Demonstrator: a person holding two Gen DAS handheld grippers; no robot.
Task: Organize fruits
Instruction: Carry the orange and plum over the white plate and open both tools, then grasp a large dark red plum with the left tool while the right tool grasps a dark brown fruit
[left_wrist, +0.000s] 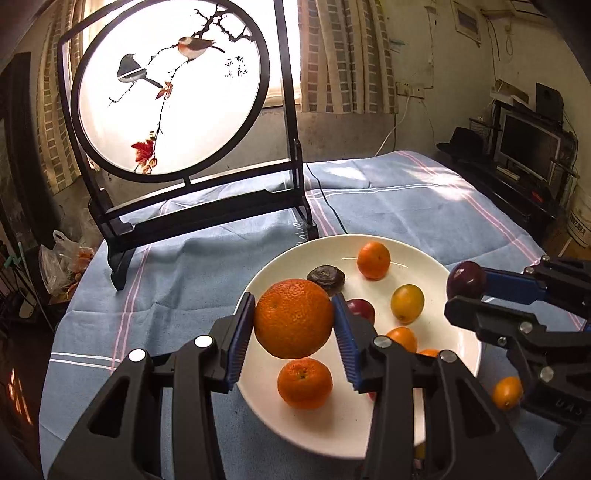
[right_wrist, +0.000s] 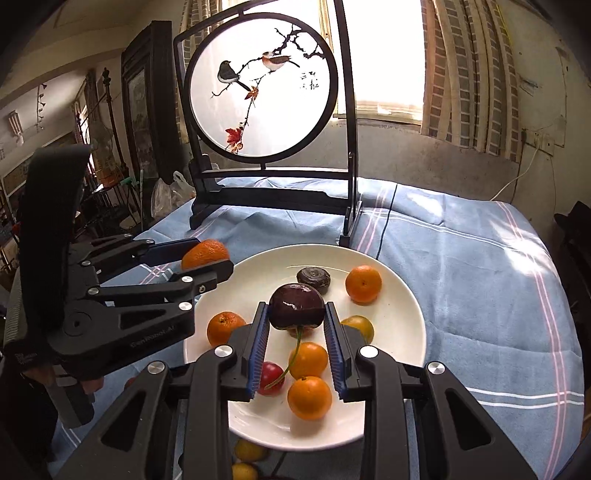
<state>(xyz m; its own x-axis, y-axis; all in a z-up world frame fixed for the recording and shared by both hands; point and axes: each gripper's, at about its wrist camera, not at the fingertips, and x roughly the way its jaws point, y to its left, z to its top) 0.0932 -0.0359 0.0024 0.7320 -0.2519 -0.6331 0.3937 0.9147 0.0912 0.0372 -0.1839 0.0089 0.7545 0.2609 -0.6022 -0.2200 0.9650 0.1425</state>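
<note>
My left gripper (left_wrist: 294, 318) is shut on a large orange (left_wrist: 293, 318) and holds it above the left rim of a white plate (left_wrist: 454, 295). My right gripper (right_wrist: 296, 308) is shut on a dark red cherry (right_wrist: 296, 305) with a long stem, held above the plate (right_wrist: 399, 317). The plate holds several small tangerines (right_wrist: 363, 283), a yellow-green fruit (left_wrist: 407, 302), a red cherry (right_wrist: 271, 373) and a dark brown chestnut-like fruit (right_wrist: 313, 278). The left gripper with the orange (right_wrist: 205, 254) shows at the left in the right wrist view. The right gripper with the cherry (left_wrist: 466, 277) shows at the right in the left wrist view.
The plate sits on a blue striped cloth (left_wrist: 406, 206). A black-framed round bird screen (left_wrist: 170, 85) stands at the back, with a cable (left_wrist: 328, 206) beside it. Small yellow-orange fruits lie off the plate (right_wrist: 248, 451), and one lies on the cloth (left_wrist: 506, 392).
</note>
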